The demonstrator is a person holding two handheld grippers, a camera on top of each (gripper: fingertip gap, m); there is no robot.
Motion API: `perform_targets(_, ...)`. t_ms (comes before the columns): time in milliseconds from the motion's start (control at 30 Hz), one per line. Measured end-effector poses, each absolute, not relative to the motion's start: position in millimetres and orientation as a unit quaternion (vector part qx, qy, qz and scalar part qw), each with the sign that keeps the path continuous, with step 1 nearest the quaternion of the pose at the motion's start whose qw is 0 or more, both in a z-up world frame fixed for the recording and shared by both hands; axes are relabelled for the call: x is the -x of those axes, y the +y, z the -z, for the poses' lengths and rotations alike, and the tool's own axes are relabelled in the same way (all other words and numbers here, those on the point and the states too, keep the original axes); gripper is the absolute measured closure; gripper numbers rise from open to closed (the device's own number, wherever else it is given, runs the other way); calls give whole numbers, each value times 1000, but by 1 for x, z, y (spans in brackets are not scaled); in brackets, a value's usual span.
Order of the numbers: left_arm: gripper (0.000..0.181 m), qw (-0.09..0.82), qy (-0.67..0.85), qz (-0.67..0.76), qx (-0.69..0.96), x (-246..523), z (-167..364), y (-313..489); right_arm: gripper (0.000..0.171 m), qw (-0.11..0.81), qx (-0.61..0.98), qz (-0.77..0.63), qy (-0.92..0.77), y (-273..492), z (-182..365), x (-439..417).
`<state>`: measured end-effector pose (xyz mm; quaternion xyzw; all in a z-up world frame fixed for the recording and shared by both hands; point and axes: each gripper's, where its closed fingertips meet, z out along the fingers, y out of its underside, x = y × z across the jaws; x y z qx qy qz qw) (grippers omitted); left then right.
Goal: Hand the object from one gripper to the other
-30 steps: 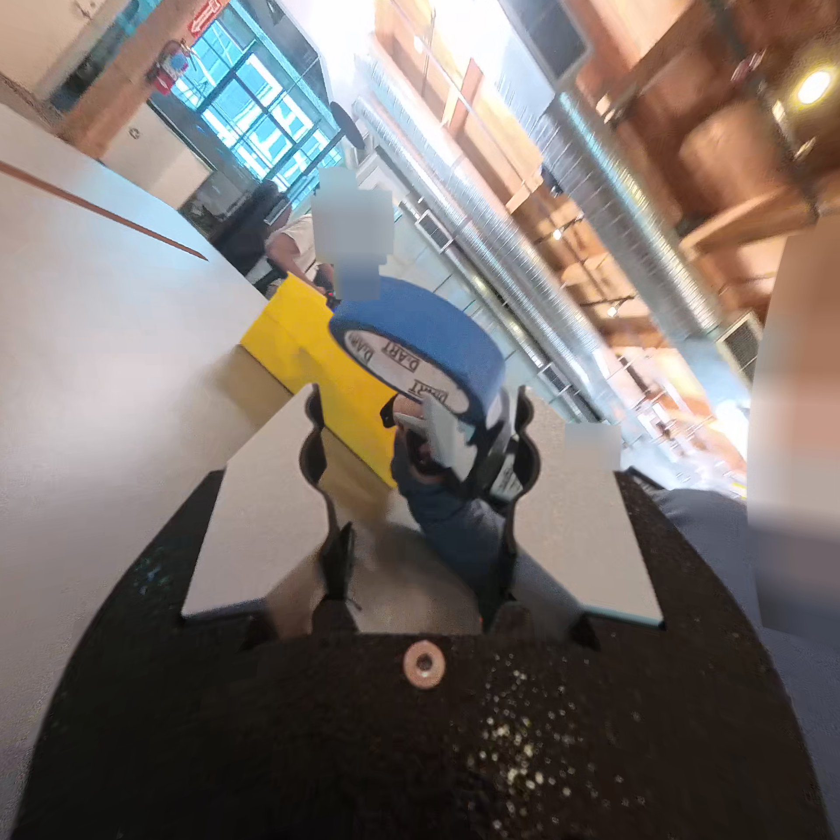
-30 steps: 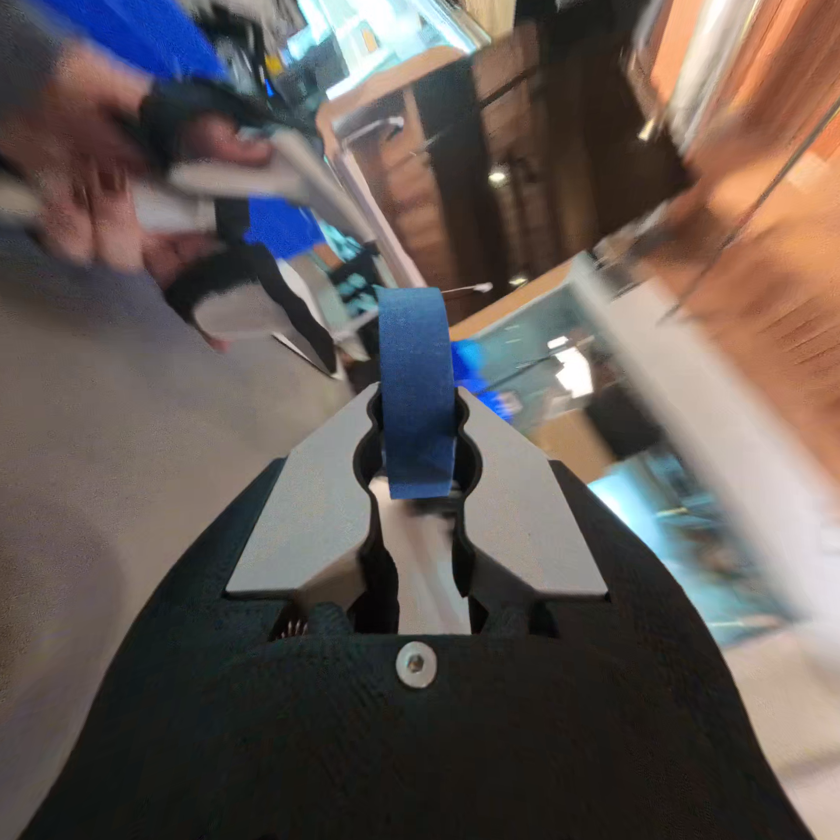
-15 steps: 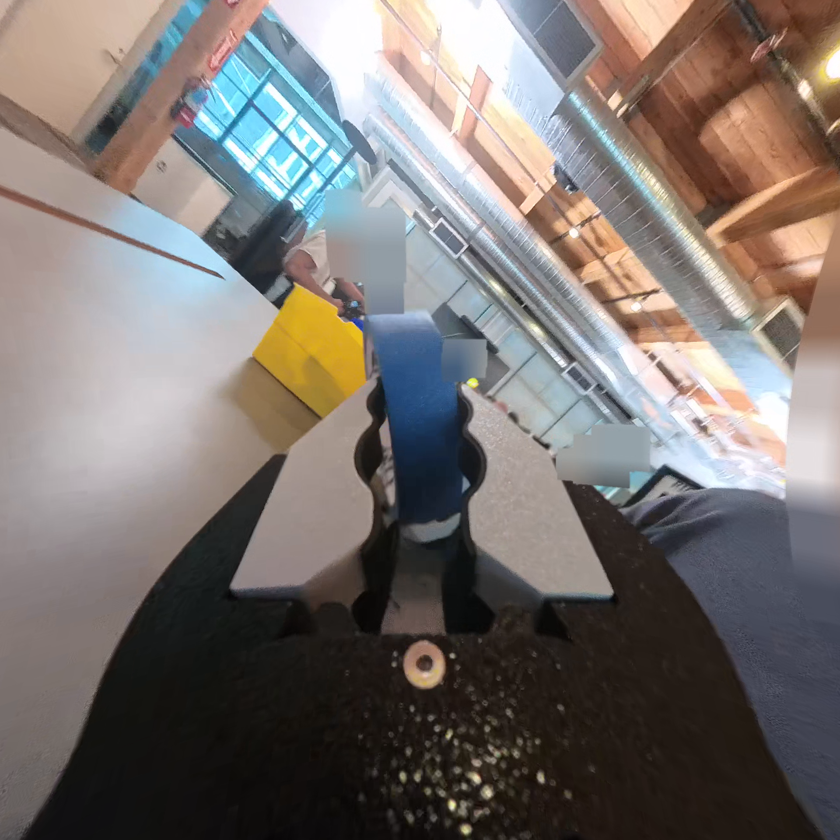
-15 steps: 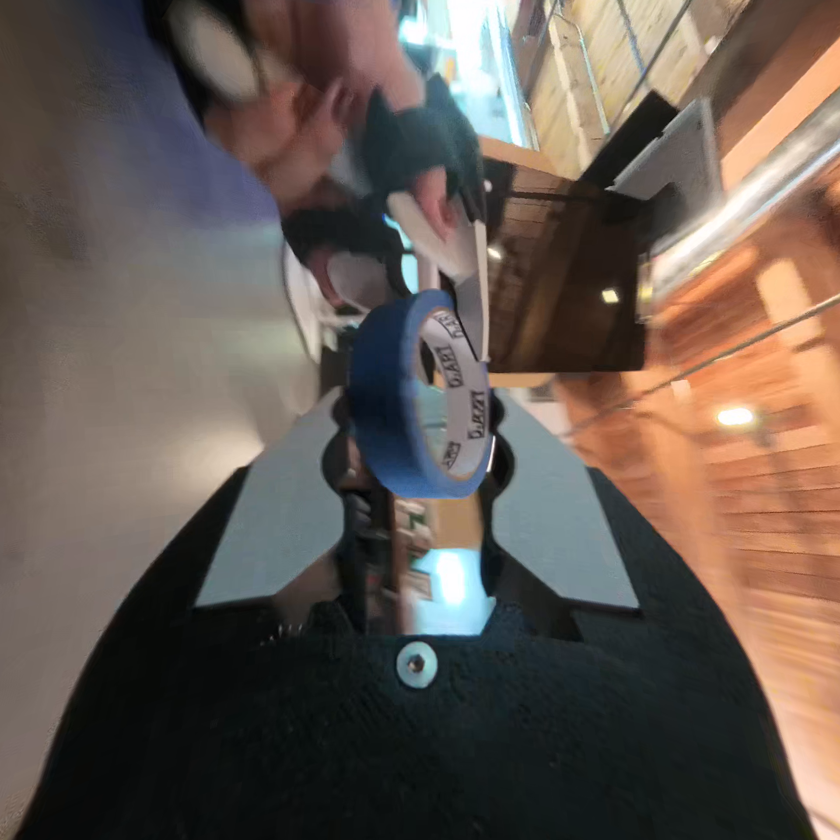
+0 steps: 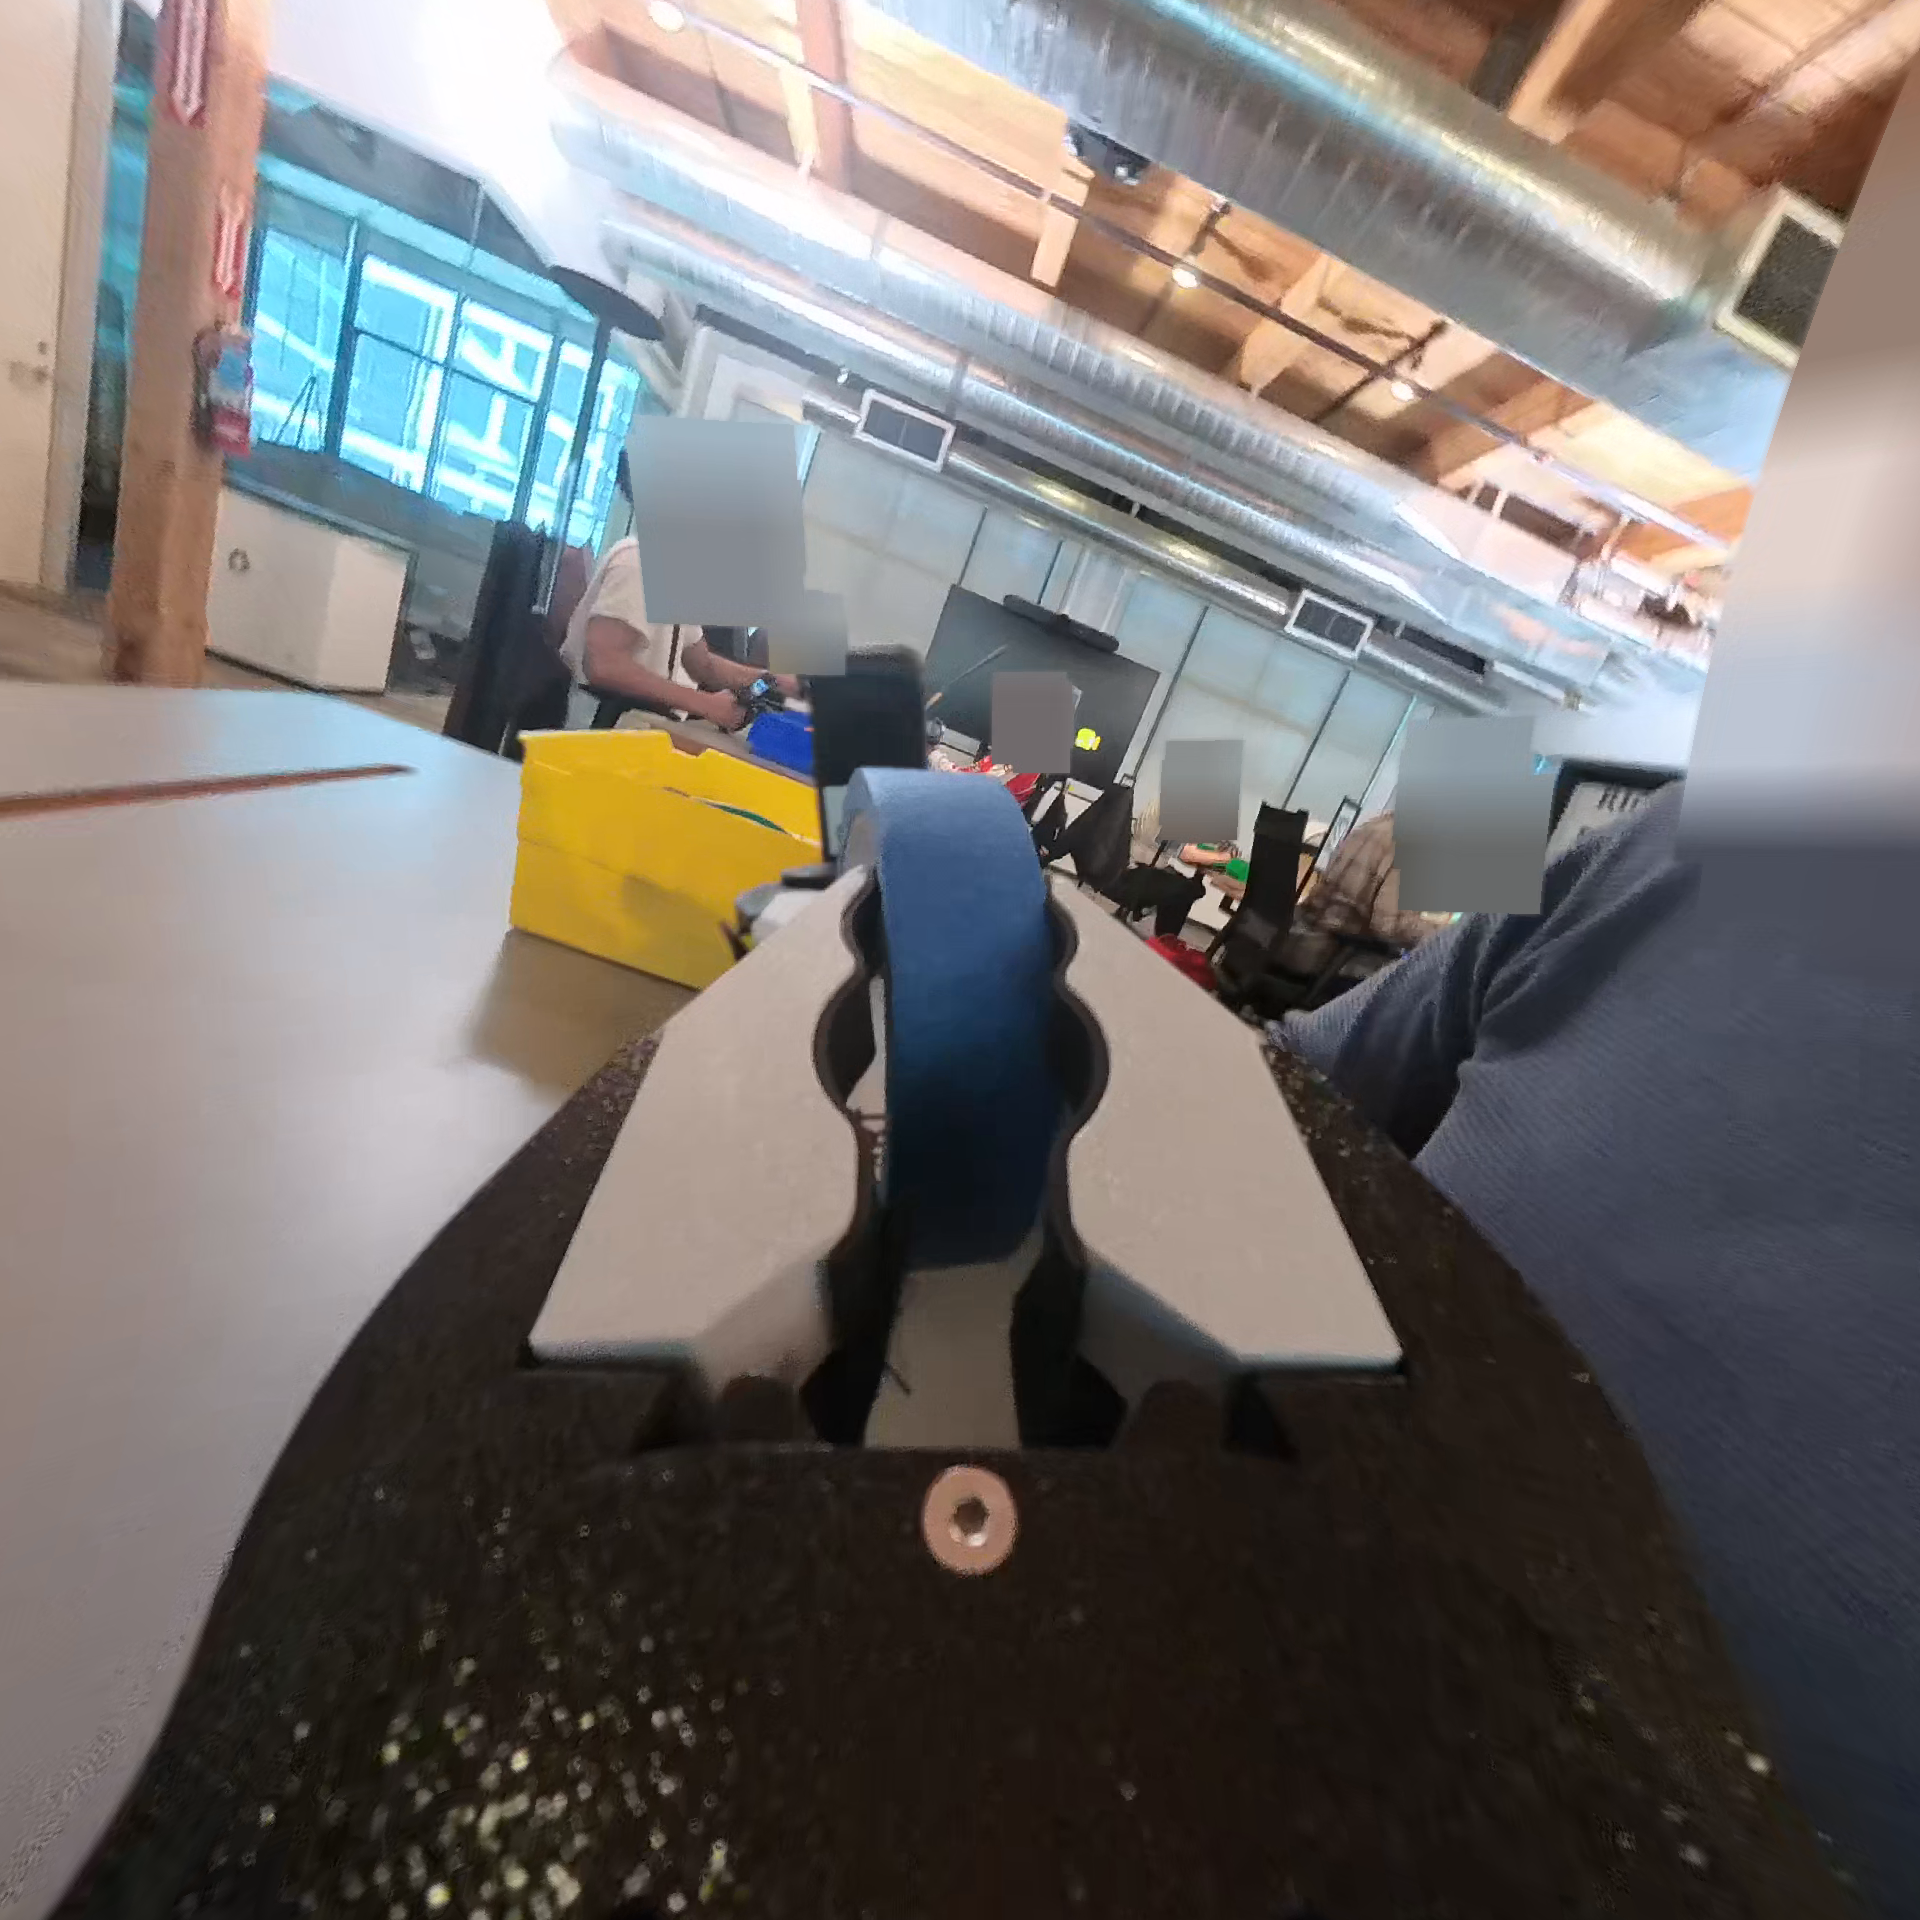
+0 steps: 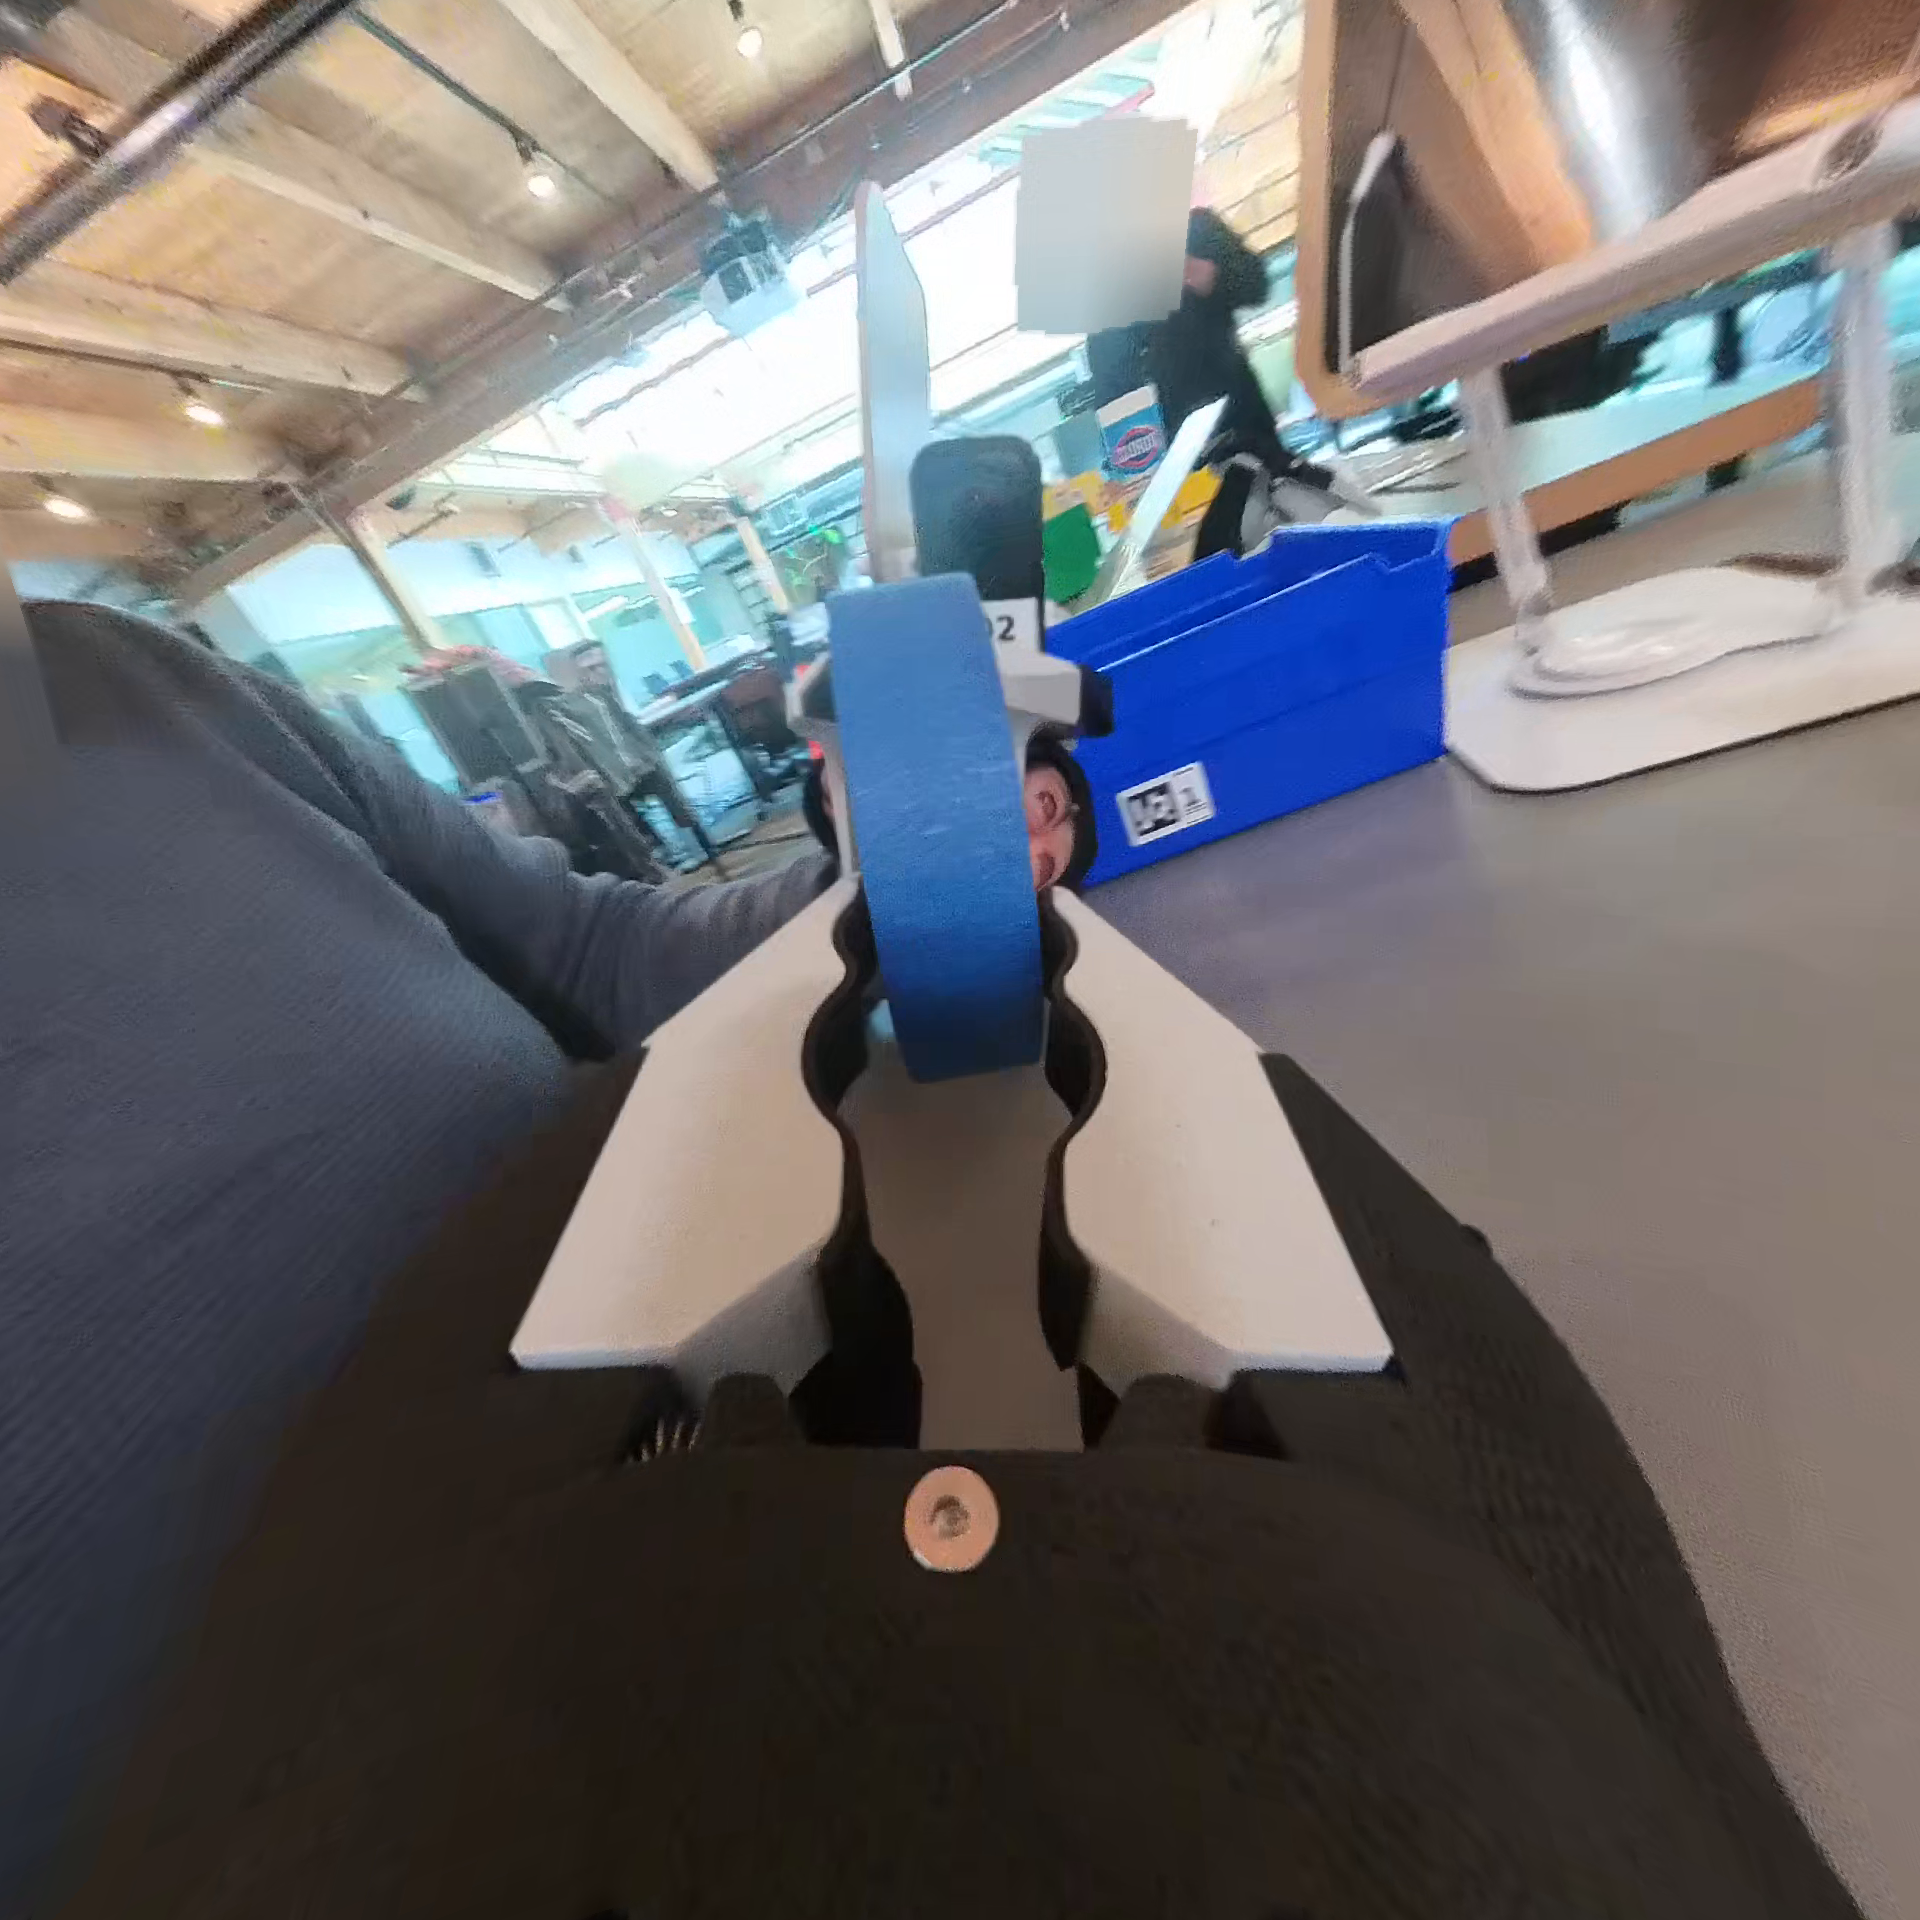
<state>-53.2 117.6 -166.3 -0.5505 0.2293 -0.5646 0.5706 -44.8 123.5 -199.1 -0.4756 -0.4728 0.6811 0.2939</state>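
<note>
A blue tape roll stands edge-on between my left gripper's grey fingers, seated deep, and the jaws press both of its sides. In the right wrist view the same roll has its lower part between my right gripper's fingertips, which touch it on both sides. The left gripper's black body and a hand show just behind the roll. Both grippers hold the roll above the grey table, facing each other.
A yellow bin sits on the table beyond the left gripper. A blue bin and a white stand sit beyond the right gripper. A person's dark blue sleeve is close alongside. People sit at desks far behind. My left and right fingertips are right by each other.
One second ago only the right gripper held the roll and the left was open. The left then shut on it and the right opened. Now the right fingertips have narrowed onto the roll again.
</note>
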Motion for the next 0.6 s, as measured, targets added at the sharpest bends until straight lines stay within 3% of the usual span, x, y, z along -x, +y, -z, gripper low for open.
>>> perform_targets(67,147,560,187,569,572,59,171,129,144,362,476,-638,-485,133,196,45)
perform_targets(167,102,533,112,586,600,70,178,146,144,540,452,-465,-536,153,194,43)
perform_targets(333,89,490,44,613,619,77,189,158,144,744,280,-52,-604,159,192,46)
perform_targets(433,99,456,14,633,626,76,199,161,143,765,140,150,-610,147,196,53)
perform_targets(467,107,444,5,644,623,76,200,162,144,763,115,177,-611,143,198,55)
perform_targets(533,145,427,-3,668,610,77,201,160,143,756,92,198,-617,140,202,58)
perform_targets(600,148,419,1,672,611,76,204,160,142,751,96,190,-625,141,205,58)
